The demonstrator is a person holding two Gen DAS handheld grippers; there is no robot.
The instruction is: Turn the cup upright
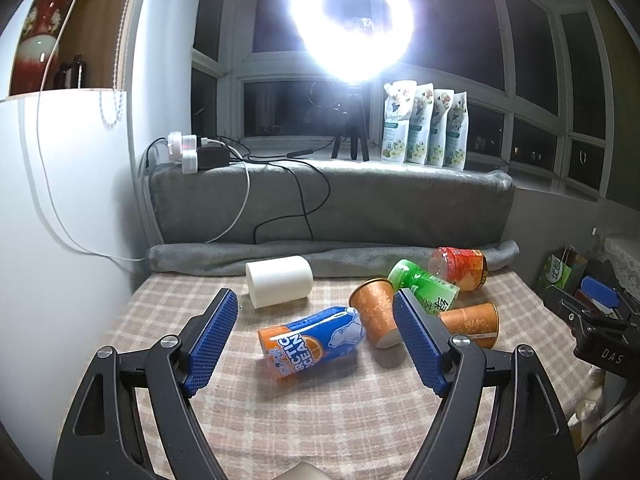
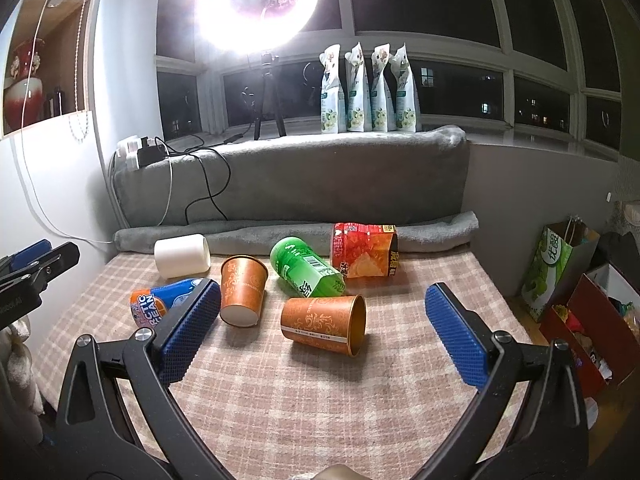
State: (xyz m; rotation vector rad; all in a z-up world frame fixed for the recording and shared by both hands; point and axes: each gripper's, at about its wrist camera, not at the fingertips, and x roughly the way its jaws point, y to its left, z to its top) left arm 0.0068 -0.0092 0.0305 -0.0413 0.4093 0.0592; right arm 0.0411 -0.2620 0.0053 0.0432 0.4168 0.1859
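Both hand-held grippers, left and right, hover spread apart and empty over the checked desk; risk: tipped orange cup lies near the green cup, so a skewed pinch may roll it or nudge neighbours.

"ARCTIC OCEAN" on blue-orange cup (lying sideways), "DAS" on right gripper

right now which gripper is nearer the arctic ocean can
Left. The left gripper frames the Arctic Ocean can between its open fingers; the right gripper sits farther right, facing the orange cups.
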